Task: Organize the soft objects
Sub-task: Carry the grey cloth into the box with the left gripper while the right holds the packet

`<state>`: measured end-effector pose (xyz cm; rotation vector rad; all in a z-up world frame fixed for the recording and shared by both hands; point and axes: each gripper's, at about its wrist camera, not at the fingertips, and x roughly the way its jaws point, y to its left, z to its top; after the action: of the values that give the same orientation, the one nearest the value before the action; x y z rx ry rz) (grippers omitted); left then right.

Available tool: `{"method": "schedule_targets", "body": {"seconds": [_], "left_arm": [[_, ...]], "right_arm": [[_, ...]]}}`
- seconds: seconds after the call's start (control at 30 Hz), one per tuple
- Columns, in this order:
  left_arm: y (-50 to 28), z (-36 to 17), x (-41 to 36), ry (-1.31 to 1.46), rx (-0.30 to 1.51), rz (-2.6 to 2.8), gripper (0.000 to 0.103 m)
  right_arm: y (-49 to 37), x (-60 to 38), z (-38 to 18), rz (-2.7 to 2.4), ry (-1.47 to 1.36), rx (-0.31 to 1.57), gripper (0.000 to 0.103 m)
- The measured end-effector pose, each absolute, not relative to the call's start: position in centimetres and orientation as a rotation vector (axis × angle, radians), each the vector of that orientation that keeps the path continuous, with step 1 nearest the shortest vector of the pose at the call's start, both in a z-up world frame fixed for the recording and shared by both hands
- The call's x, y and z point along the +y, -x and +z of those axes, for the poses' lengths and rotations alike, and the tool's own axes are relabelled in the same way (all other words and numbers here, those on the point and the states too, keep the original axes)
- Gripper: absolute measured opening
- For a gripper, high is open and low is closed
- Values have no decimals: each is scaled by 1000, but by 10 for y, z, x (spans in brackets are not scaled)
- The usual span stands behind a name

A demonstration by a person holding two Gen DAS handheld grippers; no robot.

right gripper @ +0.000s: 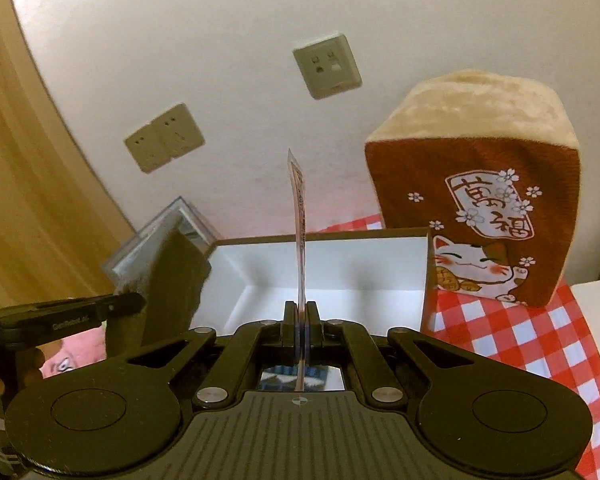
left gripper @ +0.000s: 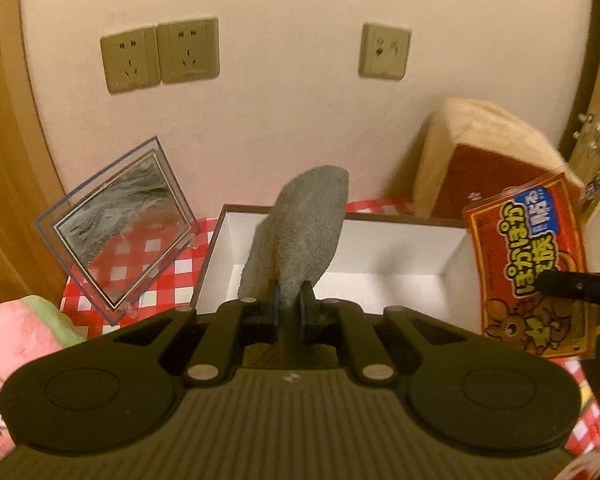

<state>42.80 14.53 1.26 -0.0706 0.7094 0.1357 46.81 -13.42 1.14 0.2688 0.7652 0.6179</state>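
While the left wrist view looks down toward the open white cardboard box [left gripper: 400,256], the left gripper [left gripper: 290,312] is clamped tight on the lower end of a grey felt-like soft pad [left gripper: 300,232]; the pad stands up from the jaws over the box's near edge, and it looks light and limp, so a pinch at one end should do; at the right, the flat orange printed heat-pack sachet [left gripper: 528,268] hangs beside the box, over the red-and-white checked cloth [left gripper: 148,256] on the counter. In the right wrist view, the right gripper [right gripper: 301,320] is closed on that sachet [right gripper: 299,216], seen edge-on and rising thin above the box [right gripper: 340,268]; it seems light, bendy and slick, best pinched near an edge; a brown plush cat-print cushion [right gripper: 488,208] stands just behind the box.
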Motion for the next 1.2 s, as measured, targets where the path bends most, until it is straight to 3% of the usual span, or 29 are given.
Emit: {"method": "schedule_targets", "body": {"seconds": [0.33, 0.47, 1.0, 1.07, 1.13, 1.2], "left_arm": [[-468, -6, 151, 30, 739, 152, 10], [-477, -15, 146, -6, 759, 152, 25], [-458, -30, 144, 58, 840, 121, 26], [-455, -28, 144, 67, 837, 123, 29], [-451, -26, 144, 76, 835, 122, 33], [-446, -24, 144, 85, 832, 121, 34]], "right_arm": [[-494, -127, -20, 586, -277, 833, 2], [-499, -127, -28, 580, -285, 854, 2], [-511, -115, -34, 592, -338, 864, 3], [-514, -112, -31, 586, -341, 847, 13], [-515, -111, -27, 575, -337, 827, 64], [-513, -114, -23, 570, -351, 785, 69]]}}
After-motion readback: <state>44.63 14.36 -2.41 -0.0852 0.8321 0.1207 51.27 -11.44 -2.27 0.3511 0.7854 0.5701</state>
